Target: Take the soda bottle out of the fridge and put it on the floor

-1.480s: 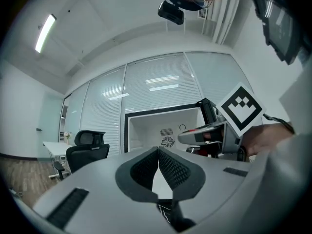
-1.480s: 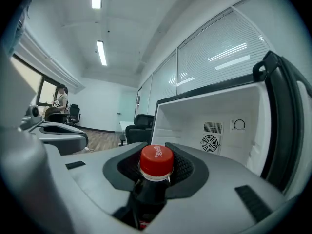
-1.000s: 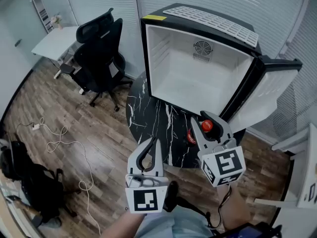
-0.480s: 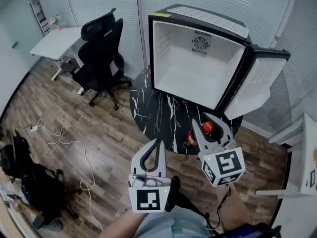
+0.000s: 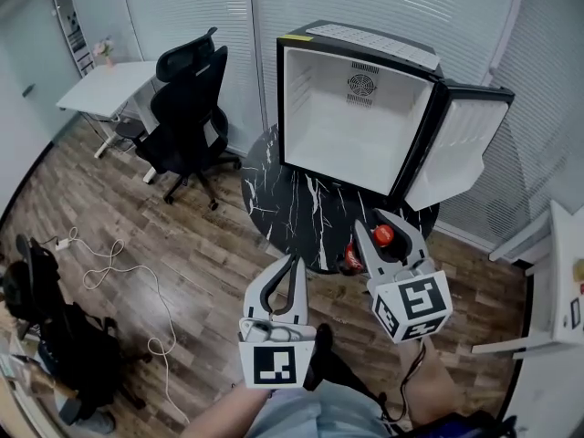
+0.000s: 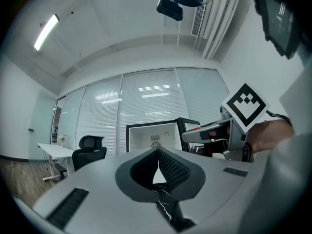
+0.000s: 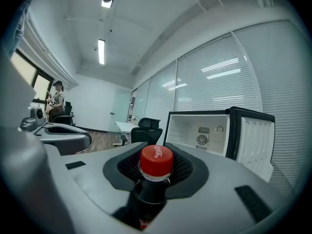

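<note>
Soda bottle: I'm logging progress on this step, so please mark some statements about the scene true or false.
1. The right gripper grips the soda bottle just below its red cap. True.
2. The fridge has its door closed. False: the door stands open.
3. The left gripper holds a can. False: its jaws are together and empty.
4. The fridge stands on a dark marbled table. True.
5. The soda bottle is inside the fridge. False: the right gripper holds it outside.

Bright even indoor light, ceiling strip lights [image 7: 101, 51] glaring white, strong fisheye bending at edges, dark vignetted corners, close foreground soft.
</note>
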Action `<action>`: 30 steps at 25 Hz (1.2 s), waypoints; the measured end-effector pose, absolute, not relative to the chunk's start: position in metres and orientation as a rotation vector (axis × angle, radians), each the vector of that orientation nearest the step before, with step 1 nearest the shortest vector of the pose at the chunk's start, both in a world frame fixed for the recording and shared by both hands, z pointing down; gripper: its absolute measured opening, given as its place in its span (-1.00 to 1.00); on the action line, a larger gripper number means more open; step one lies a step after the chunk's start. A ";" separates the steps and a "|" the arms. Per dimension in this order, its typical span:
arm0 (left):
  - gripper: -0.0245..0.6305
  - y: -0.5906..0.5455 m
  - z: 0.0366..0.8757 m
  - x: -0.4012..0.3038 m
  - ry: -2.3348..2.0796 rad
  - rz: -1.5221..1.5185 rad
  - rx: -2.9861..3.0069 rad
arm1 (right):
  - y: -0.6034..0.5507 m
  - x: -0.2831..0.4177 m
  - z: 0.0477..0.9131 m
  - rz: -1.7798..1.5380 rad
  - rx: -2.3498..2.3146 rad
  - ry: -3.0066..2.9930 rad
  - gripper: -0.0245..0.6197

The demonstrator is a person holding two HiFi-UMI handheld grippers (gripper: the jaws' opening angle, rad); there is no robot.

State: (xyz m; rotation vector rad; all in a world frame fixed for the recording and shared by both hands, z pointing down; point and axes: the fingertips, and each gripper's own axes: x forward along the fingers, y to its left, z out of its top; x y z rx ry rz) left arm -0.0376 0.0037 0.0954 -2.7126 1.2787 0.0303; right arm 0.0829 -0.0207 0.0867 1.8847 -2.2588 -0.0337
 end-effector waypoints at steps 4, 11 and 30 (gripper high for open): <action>-0.87 0.026 0.098 -0.043 1.257 0.014 -2.730 | 0.005 0.076 0.088 -0.022 1.881 -2.242 -0.55; -0.87 0.049 0.107 -0.039 1.276 0.018 -2.756 | 0.034 0.065 0.095 -0.005 1.844 -2.264 -0.55; -0.87 0.070 0.129 -0.060 1.545 -0.053 -2.658 | 0.069 0.039 0.142 0.096 1.622 -2.423 -0.55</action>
